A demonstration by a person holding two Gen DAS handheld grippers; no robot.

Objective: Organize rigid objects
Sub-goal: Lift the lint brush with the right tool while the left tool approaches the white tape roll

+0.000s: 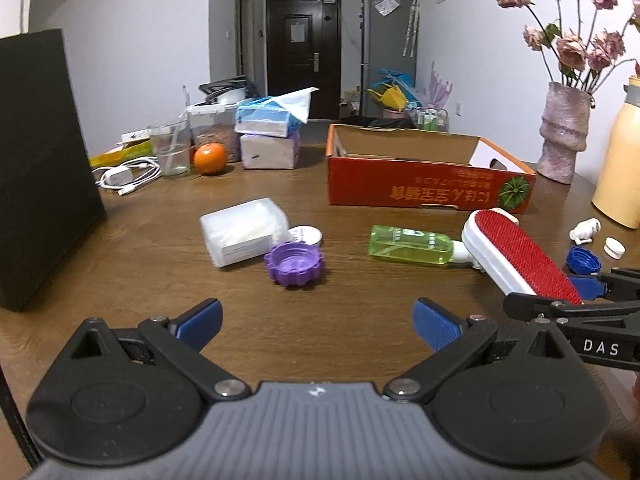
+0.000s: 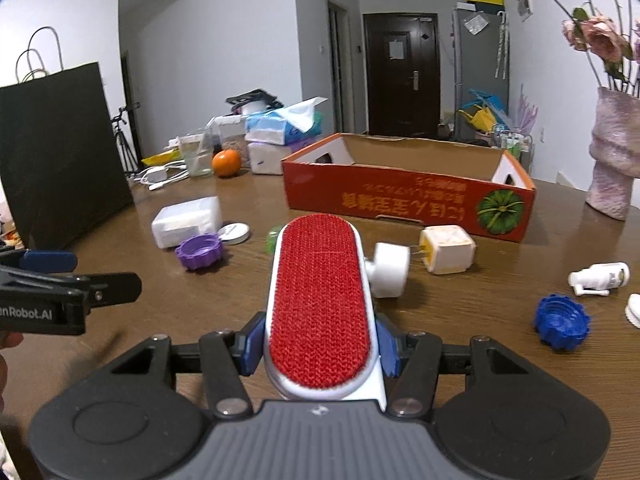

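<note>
Right gripper point(image 2: 320, 350) clamped on lint brush point(image 2: 320, 304) near its rear end, blue pads pressing both white sides, red face up, brush off the tabletop point(image 2: 400, 332) and pointing toward orange box point(image 2: 400, 200). Left gripper point(image 1: 318, 324) wide open, empty, hovering low over bare wood near purple cap point(image 1: 294, 264).

Likely step: carry brush to box and drop in. Doing it well:
- keep grip firm, long nose overhangs far ahead of pads, could pivot down if squeeze loosens
- lift enough for nose to clear near box wall before crossing
- keep brush level, red face up, align lengthwise with box
- steer over white plug adapter point(image 2: 390, 270) and yellowish cube point(image 2: 448, 250) lying between brush and box, avoid knocking
- release only once inside walls, low

Still on tabletop, apart from box: green bottle point(image 1: 410, 246), clear case point(image 1: 244, 232), white lid point(image 1: 306, 236), blue cap point(image 2: 560, 322), small white bottle point(image 2: 600, 278). Box interior looks empty from here, far corners not fully visible
</note>
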